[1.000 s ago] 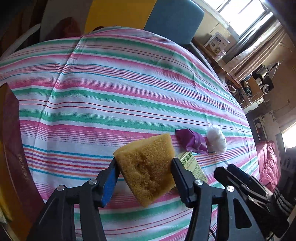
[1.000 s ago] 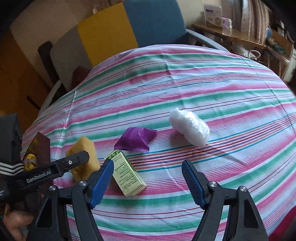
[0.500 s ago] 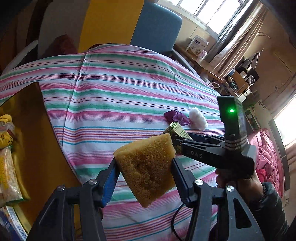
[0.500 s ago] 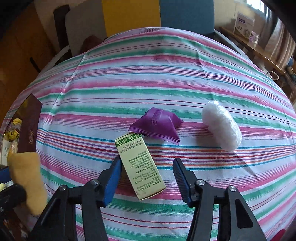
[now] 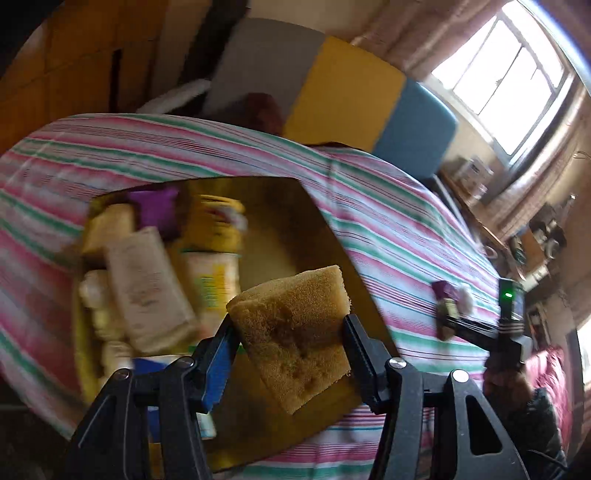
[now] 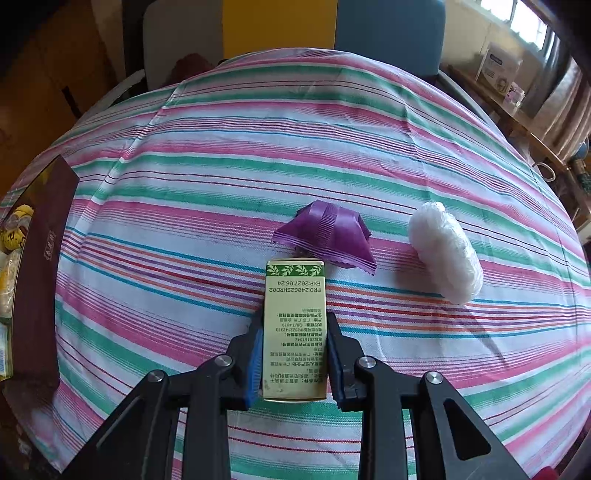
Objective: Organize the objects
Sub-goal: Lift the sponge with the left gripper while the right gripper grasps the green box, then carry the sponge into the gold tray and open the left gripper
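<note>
My left gripper [image 5: 290, 350] is shut on a yellow-brown sponge [image 5: 295, 332] and holds it above the open gold-lined box [image 5: 325, 236], which holds several packets and bottles. My right gripper [image 6: 295, 354] is shut on a green and cream carton [image 6: 294, 325] that lies on the striped tablecloth [image 6: 221, 155]. A purple packet [image 6: 325, 236] lies just beyond the carton and a white wrapped bundle [image 6: 445, 251] lies to its right. The right gripper also shows far right in the left wrist view [image 5: 448, 325].
The dark side of the box [image 6: 40, 266] stands at the table's left edge in the right wrist view. Chairs with grey, yellow and blue backs [image 6: 332, 26] stand behind the table. A shelf with clutter [image 6: 517, 92] is at the right.
My left gripper has swung left with the sponge, from over the cloth to over the open box. My right gripper has moved forward and shut on the green carton.
</note>
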Available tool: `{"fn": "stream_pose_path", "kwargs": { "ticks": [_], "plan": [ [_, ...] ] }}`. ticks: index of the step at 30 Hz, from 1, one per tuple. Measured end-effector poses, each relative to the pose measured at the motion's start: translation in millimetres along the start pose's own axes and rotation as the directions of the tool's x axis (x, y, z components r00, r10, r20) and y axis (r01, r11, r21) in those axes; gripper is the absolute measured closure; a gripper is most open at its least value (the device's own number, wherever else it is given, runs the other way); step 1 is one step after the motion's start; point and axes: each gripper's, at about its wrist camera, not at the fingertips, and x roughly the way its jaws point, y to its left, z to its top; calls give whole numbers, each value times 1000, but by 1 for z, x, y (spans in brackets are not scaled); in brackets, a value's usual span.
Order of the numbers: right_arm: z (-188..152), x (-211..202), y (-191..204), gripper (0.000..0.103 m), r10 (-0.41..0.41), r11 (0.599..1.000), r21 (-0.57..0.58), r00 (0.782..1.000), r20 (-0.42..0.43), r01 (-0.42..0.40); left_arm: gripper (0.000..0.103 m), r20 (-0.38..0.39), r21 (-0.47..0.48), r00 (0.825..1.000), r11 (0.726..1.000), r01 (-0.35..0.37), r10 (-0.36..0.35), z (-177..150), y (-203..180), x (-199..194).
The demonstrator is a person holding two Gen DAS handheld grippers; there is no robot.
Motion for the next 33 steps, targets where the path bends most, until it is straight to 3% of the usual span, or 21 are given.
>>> {"fn": "stream_pose_path", "kwargs": {
  "ticks": [4,10,16,29,33],
  "plan": [
    [0,1,5,73,-25,999,-26,1000,7,26,46,54,33,994,995,-94,93,-7,6,-9],
    [-1,0,10,73,-44,998,-37,999,17,45,46,114,153,985,978,-143,126,-17,-21,-13],
    [0,0,11,73,-47,998,-37,999,18,47,46,125,218,986,966,-140,114,-23,-35,-15],
    [-1,2,12,73,-53,997,-49,998,17,54,46,79,241,991,962,-127,111,-22,-43,2],
    [-1,2,13,73,-59,997,-55,998,19,60,46,22,208,997,976,-71,67,-12,-39,16]
  ]
}}
